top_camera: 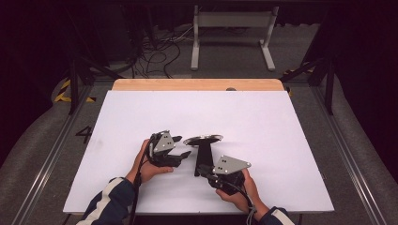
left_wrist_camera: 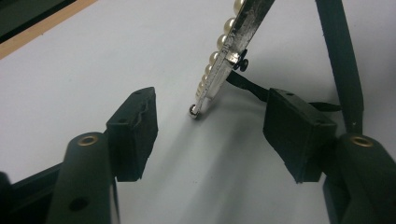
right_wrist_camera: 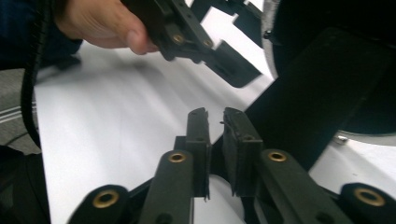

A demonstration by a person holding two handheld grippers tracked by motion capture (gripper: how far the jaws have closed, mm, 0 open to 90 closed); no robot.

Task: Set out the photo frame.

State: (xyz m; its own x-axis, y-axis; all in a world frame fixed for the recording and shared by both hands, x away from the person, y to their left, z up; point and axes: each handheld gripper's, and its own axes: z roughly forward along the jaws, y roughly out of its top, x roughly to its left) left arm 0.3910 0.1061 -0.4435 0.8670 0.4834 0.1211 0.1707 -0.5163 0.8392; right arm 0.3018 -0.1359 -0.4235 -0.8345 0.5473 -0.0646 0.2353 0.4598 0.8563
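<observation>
The right hand-held gripper (top_camera: 202,169) is clenched on the black stand (top_camera: 203,155) of a pearl-rimmed mirror (top_camera: 203,139), holding it tilted above the white counter (top_camera: 263,122). The left hand-held gripper (top_camera: 180,146) is released, jaws wide, just beside the rim — likely next it must close on that rim.
</observation>
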